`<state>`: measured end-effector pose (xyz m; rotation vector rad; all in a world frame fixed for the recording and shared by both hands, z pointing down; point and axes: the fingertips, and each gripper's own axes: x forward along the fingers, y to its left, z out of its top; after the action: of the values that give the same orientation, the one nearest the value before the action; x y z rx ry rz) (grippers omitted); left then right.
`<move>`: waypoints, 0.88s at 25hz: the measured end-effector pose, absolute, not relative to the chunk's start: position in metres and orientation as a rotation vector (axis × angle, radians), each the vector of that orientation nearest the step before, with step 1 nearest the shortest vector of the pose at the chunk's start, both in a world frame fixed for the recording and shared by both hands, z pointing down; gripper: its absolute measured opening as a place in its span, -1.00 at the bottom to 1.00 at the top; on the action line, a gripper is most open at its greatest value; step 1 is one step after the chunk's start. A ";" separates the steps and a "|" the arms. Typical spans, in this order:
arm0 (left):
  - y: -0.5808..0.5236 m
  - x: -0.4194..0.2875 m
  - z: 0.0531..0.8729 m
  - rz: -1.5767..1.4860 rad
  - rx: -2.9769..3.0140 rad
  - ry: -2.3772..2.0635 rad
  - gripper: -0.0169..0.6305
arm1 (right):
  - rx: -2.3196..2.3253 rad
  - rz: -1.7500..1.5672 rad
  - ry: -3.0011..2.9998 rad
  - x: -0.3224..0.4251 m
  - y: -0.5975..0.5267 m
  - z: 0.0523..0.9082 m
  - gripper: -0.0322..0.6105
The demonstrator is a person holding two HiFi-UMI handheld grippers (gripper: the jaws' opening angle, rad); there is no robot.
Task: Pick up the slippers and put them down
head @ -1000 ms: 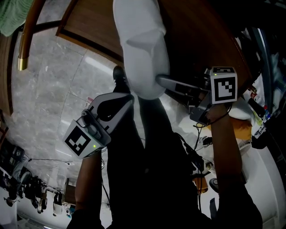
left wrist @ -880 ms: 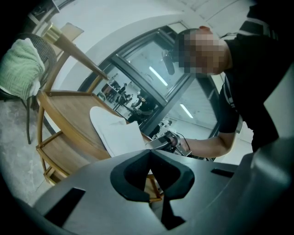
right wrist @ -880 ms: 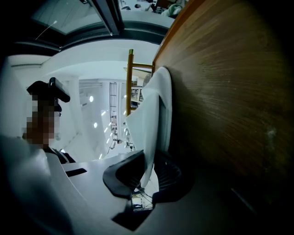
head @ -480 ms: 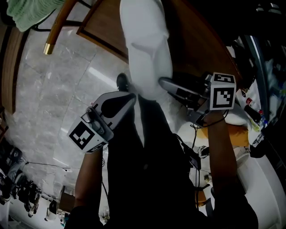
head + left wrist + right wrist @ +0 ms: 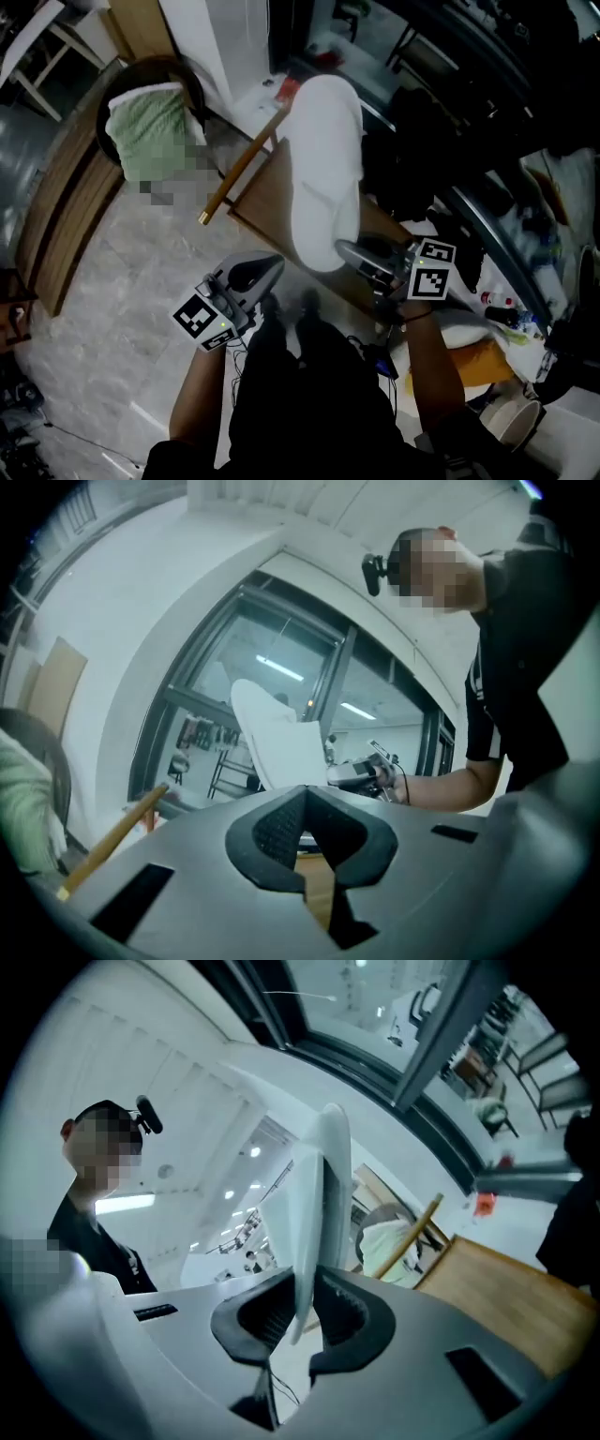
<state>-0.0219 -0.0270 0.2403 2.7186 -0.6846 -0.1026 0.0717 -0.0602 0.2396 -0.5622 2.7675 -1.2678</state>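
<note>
To the left of the table (image 5: 267, 202), a chair (image 5: 183, 80) draped with a green cloth (image 5: 148, 127) is seen, well apart from both grippers. Below the table's near edge, the left gripper (image 5: 267, 269) is held over the floor (image 5: 112, 272). In the left gripper view its jaws are seen closed tip to tip with nothing between them, so it is judged to be idle. Over the table, a white slipper (image 5: 323, 159) is held up in the air, clear of table and floor alike, its long side running away from the person. Its lower end is clamped by the right gripper (image 5: 349, 251), just right of the table's near corner. In the right gripper view the slipper's thin edge is seen pinched between the two pads, which press on it from both sides. Only this one slipper is shown. A second is found in no view, and whether it has been dealt with cannot be told. For this slipper the pick-up is judged to be done, since it is lifted and firmly gripped. The putting down is left: the slipper is to be lowered to a resting place, which cannot be made out for certain. The right jaws are to be opened only once the slipper is borne from below.
</note>
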 end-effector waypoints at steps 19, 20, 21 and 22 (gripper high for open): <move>-0.012 -0.021 0.006 -0.284 3.154 -0.625 -0.91 | -0.641 -0.398 2.827 0.086 -0.027 0.018 -0.74; -0.011 -0.021 0.006 -0.285 3.161 -0.620 -0.91 | -0.643 -0.384 2.827 0.086 -0.026 0.017 -0.74; -0.010 -0.020 0.005 -0.288 3.167 -0.614 -0.91 | -0.645 -0.371 2.825 0.086 -0.025 0.016 -0.74; -0.008 -0.019 0.004 -0.291 3.173 -0.607 -0.91 | -0.646 -0.361 2.822 0.087 -0.025 0.015 -0.74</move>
<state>-0.0194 -0.0085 0.0042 3.1730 -0.6067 -0.2907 0.0867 -0.0247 0.0148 -0.6457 2.8219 -0.3607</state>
